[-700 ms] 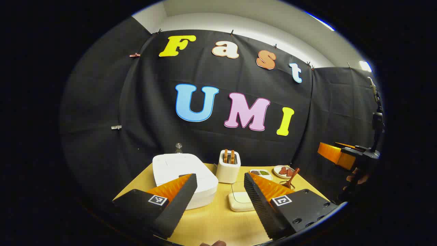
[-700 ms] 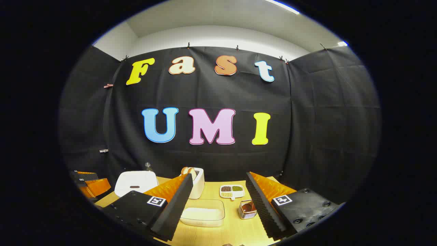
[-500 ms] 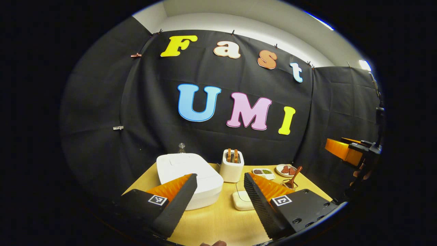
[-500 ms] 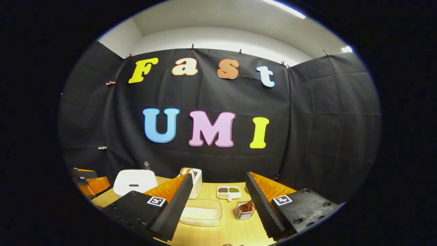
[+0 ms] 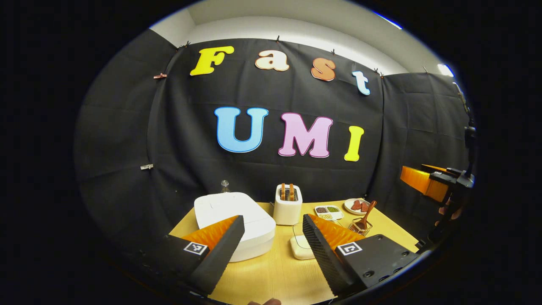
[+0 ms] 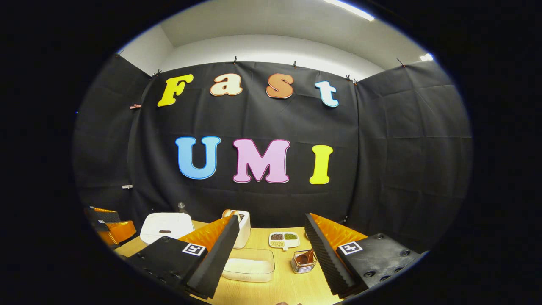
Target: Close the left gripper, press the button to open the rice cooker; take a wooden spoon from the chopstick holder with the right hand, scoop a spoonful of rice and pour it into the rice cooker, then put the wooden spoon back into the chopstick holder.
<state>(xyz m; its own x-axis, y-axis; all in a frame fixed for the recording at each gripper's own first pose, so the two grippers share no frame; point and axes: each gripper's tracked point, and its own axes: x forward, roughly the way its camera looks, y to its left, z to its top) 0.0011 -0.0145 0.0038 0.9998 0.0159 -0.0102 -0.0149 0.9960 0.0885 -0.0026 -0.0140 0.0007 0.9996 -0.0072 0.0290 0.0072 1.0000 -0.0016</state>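
Gaping left tongs (image 5: 273,231) above rounded white rice cooker (image 5: 233,214).

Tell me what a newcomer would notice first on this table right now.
The big white rice cooker on the table's left side, lid down, stands out first. Behind it to the right is a white toaster with bread in its slots. Farther right, a wooden spoon leans out of a small wire holder, and a clear tub of rice sits in the middle near the front.
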